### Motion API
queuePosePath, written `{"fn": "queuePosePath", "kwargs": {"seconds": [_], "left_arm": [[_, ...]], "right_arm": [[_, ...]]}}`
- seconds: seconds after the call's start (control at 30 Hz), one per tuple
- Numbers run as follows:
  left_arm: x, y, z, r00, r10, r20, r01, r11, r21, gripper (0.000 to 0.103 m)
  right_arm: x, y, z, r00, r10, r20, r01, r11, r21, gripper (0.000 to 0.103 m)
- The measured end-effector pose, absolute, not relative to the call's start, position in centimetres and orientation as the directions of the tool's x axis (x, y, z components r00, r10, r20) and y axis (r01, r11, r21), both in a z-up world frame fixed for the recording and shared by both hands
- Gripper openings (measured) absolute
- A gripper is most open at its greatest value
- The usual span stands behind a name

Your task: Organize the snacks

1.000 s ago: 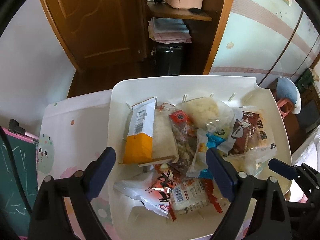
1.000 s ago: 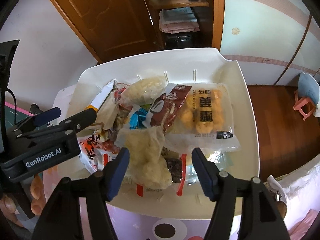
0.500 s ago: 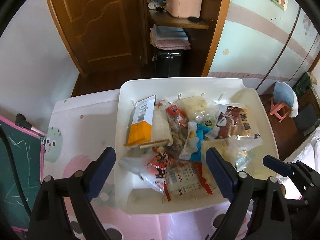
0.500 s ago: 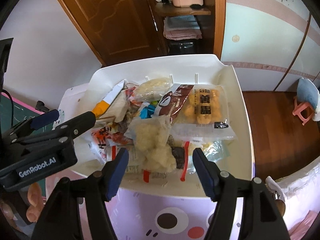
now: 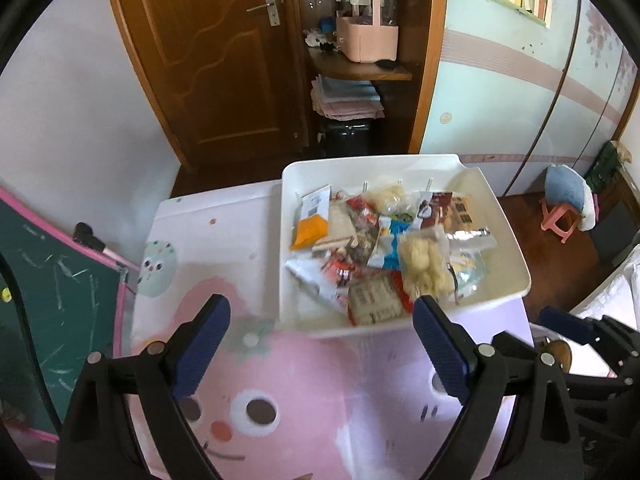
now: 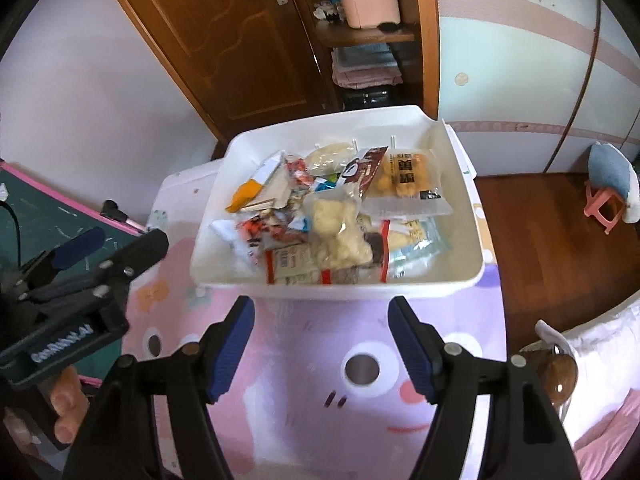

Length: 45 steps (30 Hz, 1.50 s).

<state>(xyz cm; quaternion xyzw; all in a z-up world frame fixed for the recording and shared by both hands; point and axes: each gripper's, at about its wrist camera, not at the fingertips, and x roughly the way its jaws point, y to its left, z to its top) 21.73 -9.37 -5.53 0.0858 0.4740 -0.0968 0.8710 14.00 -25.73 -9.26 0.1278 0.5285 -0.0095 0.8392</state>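
Observation:
A white tray (image 5: 508,264) (image 6: 460,184) stands on the far right part of the table, heaped with snack packets. Among them are an orange-and-white packet (image 5: 312,224) (image 6: 250,188), a clear bag of pale puffs (image 5: 422,264) (image 6: 338,232), a bag of golden balls (image 6: 408,180) and a red-and-white packet (image 5: 372,300). My left gripper (image 5: 320,308) hangs open and empty above the table cover, just before the tray's near wall. My right gripper (image 6: 320,304) is likewise open and empty, in front of the tray. Neither touches a snack.
The table wears a pink and lilac cartoon cover (image 5: 280,400). A green chalkboard with a pink frame (image 5: 48,300) leans at the left. Beyond the table are a wooden door (image 5: 208,60), a shelf with a pink basket (image 5: 366,36) and a pink stool (image 5: 560,220).
Both grippers have drawn back and upward from over the snacks; the tray now lies farther off and the jaws hang over the table cover. The snacks have not shifted.

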Motion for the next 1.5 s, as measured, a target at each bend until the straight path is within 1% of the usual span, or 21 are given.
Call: {"fn": "queuePosePath", "kwargs": {"seconds": [0.43, 0.53, 0.63, 0.83, 1.5], "left_arm": [[10.8, -4.7, 1.0, 0.580, -0.078, -0.811, 0.162, 0.987, 0.021, 0.093], [9.2, -3.7, 1.9, 0.584, -0.082, -0.808, 0.142, 0.990, 0.002, 0.093], [7.8, -3.2, 2.2, 0.589, -0.078, -0.805, 0.128, 0.992, -0.002, 0.093], [6.3, -2.7, 2.5, 0.590, -0.072, -0.804, 0.127, 0.992, 0.005, 0.093], [5.4, -1.9, 3.3, 0.576, -0.095, -0.812, 0.158, 0.987, -0.003, 0.093]], "right_arm": [[6.7, -22.1, -1.1, 0.507, 0.082, -0.858, 0.122, 0.979, 0.166, 0.070], [5.4, -21.5, 0.2, 0.524, 0.057, -0.850, 0.122, 0.982, 0.142, 0.070], [4.2, -21.1, 1.1, 0.539, 0.054, -0.841, 0.134, 0.980, 0.149, 0.070], [2.8, -20.5, 1.4, 0.546, 0.033, -0.837, 0.153, 0.979, 0.138, 0.070], [1.1, -19.2, 1.8, 0.565, 0.017, -0.825, 0.173, 0.975, 0.139, 0.070]]}}
